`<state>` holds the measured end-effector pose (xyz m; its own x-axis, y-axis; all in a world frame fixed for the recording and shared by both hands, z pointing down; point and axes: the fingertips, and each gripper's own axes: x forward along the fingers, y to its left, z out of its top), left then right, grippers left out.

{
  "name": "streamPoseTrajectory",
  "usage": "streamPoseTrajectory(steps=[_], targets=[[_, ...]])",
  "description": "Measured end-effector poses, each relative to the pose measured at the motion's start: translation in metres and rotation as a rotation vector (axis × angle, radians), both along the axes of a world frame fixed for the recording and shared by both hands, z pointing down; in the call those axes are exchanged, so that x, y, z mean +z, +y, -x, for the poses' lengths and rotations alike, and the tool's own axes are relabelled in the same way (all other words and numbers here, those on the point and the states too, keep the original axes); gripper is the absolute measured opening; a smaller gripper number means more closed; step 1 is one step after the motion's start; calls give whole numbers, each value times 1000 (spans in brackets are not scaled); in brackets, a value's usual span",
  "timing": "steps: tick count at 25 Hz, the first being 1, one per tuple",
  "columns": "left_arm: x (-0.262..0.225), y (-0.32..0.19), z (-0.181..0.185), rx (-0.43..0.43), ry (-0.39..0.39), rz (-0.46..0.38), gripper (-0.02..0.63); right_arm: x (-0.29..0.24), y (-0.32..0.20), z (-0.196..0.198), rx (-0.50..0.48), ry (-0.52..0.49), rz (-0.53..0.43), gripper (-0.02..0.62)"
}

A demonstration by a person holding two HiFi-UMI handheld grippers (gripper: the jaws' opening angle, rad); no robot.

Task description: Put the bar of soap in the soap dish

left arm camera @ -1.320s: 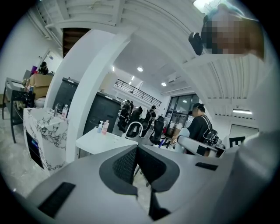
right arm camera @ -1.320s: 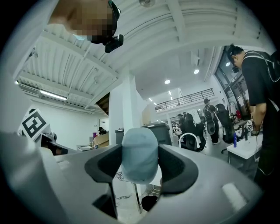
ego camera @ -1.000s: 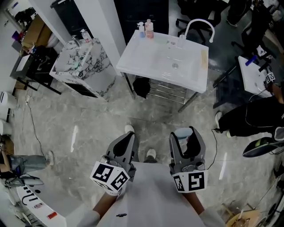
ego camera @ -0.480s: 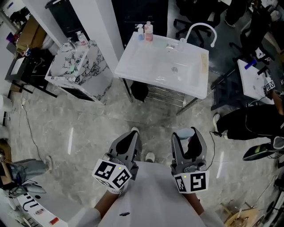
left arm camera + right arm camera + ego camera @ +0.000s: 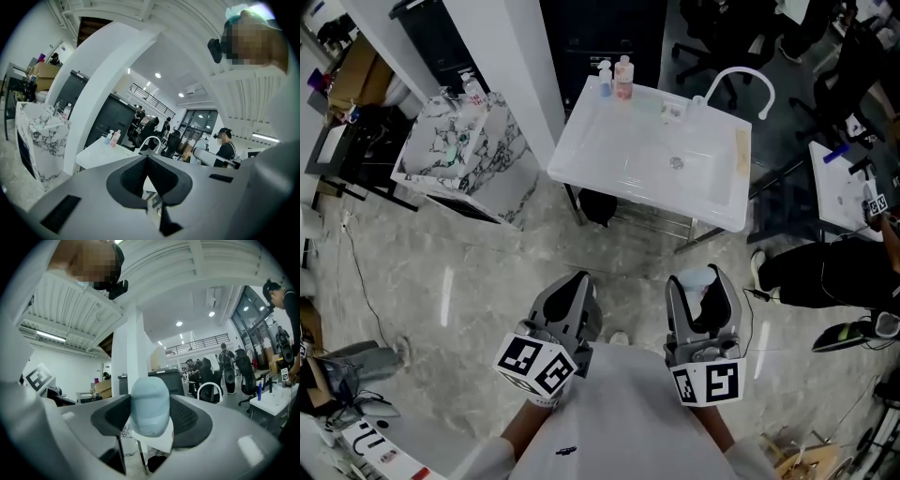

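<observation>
A pale blue bar of soap [image 5: 150, 409] sits clamped between the jaws of my right gripper [image 5: 151, 420], which is held low over the floor at the lower right of the head view [image 5: 701, 281]. The soap [image 5: 695, 278] shows at its tips there. My left gripper [image 5: 573, 285] hangs beside it, its jaws closed together on nothing [image 5: 146, 161]. Far ahead stands a white sink [image 5: 609, 155] with a curved faucet [image 5: 741, 80]. A small pale dish-like thing [image 5: 668, 111] lies by the faucet, too small to make out.
Two bottles [image 5: 617, 75] stand at the sink's back edge. Left of the sink are a white pillar [image 5: 502, 47] and a marble-patterned cabinet [image 5: 455, 155]. A seated person [image 5: 825, 272] is at the right, and cables [image 5: 356, 272] lie on the grey floor at the left.
The sink and cabinet have shifted slightly in the head view as the camera moved. Both grippers keep their pose, with the soap still held in the right one.
</observation>
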<state>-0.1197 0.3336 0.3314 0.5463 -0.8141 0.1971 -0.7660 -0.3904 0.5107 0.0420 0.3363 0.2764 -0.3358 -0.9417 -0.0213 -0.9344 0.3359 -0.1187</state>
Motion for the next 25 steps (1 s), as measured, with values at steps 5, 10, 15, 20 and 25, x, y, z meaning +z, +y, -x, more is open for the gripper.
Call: streamPoseTrajectory(steps=[5,10,15,20,25], targets=[[-14,-41,12,33,6,-29,0,-14,-35,12,34,-8,-17,272],[-24,-77,30,64,17,-55,0,-27,-61,37,43,-5,-46,272],[-29,-102,47,90,32,-75,0,-34,-84,55,69,5,-68,272],[-13,-119,70,114,40,-73,0,-31,-99,67,121,4,-93,272],[-9,-132,85,135,54,-75,0,-37,-103,74,178,39,-113,272]])
